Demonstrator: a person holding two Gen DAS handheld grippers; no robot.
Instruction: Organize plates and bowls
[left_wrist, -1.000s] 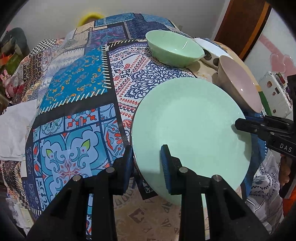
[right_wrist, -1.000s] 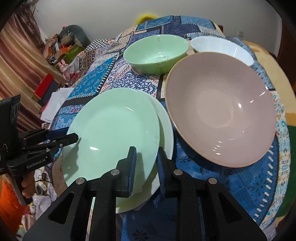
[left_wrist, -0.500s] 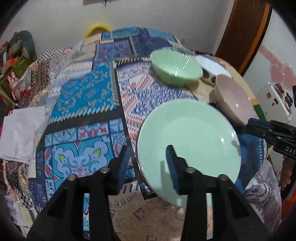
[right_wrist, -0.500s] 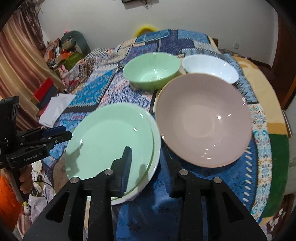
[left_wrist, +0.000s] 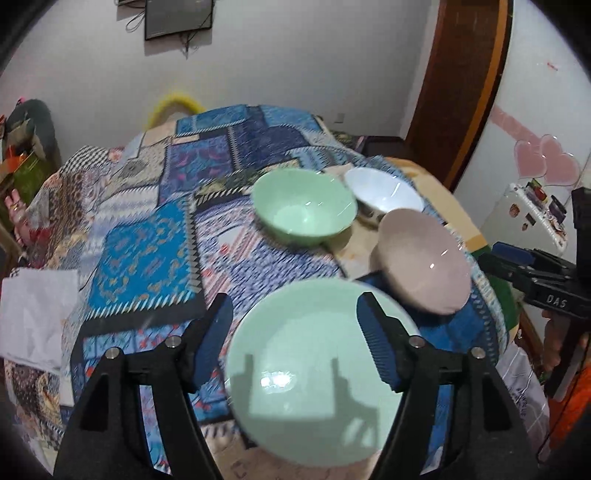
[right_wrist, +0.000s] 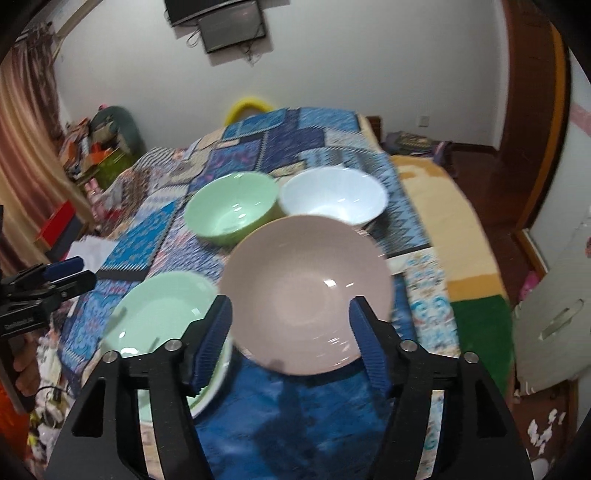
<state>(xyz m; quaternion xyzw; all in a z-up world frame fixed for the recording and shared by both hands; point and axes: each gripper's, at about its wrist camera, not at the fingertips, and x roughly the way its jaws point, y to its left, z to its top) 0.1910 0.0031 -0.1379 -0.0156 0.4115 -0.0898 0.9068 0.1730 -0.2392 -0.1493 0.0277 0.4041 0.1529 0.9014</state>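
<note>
A pale green plate (left_wrist: 314, 369) lies on a white plate (right_wrist: 212, 387) at the near table edge; the green plate also shows in the right wrist view (right_wrist: 162, 314). A pink bowl (right_wrist: 306, 291) stands beside it, also in the left wrist view (left_wrist: 424, 266). Behind are a green bowl (left_wrist: 304, 212) (right_wrist: 231, 208) and a white bowl (left_wrist: 384, 194) (right_wrist: 332, 197). My left gripper (left_wrist: 295, 339) is open and empty above the green plate. My right gripper (right_wrist: 290, 339) is open and empty above the pink bowl's near rim.
A patchwork blue cloth (left_wrist: 147, 240) covers the table. White cloth (left_wrist: 33, 314) hangs at the left edge. A white cabinet (left_wrist: 524, 218) and a wooden door frame (left_wrist: 461, 92) stand to the right. Clutter (right_wrist: 96, 147) lies by the far left wall.
Both grippers have opened wide, let go of the plates and pulled back and up. The green plate now rests on the white plate.
</note>
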